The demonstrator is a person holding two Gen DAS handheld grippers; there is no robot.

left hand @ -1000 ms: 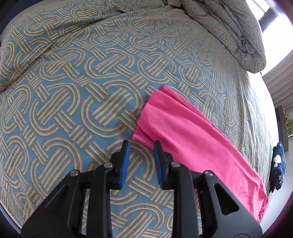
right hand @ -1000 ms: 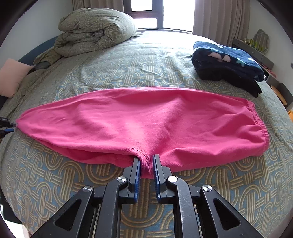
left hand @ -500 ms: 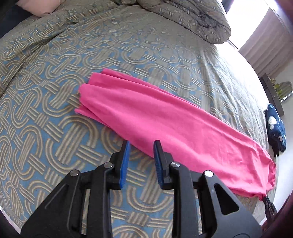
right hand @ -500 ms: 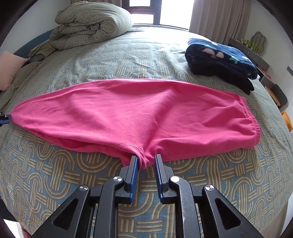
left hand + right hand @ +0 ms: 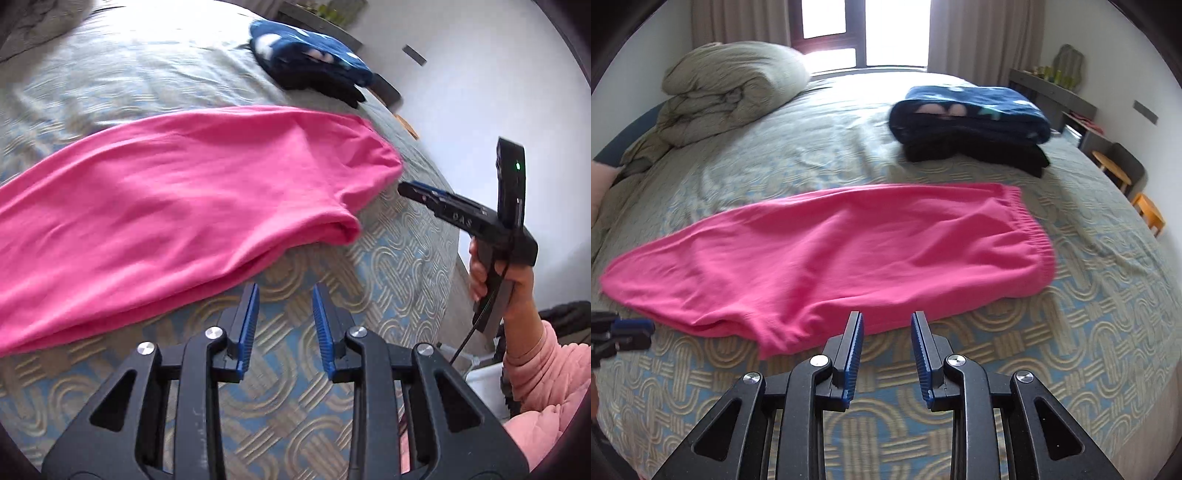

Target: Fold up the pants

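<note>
Pink pants (image 5: 831, 251) lie folded leg on leg across the patterned bed (image 5: 1071, 332), waistband (image 5: 1034, 236) to the right. My right gripper (image 5: 886, 317) hovers just off their near edge; its jaws are opening with nothing between them, and the crotch corner (image 5: 775, 343) lies to its left. My left gripper (image 5: 286, 291) hangs over bare bedspread beside the pants (image 5: 184, 192), its jaws opening a little and empty. Each gripper shows in the other's view: the right gripper (image 5: 410, 190) by the crotch corner, the left gripper (image 5: 628, 328) near the leg end.
A stack of folded dark blue clothes (image 5: 971, 122) sits behind the pants. A rolled duvet (image 5: 731, 88) lies at the back left. A person's hand and pink sleeve (image 5: 535, 362) hold the right gripper at the bed's edge. A wooden stool (image 5: 1115, 173) stands right of the bed.
The right gripper has let go of the pants' crotch seam, opened and drawn back to the right. The left gripper has rolled and swung from the leg end to face the waist end.
</note>
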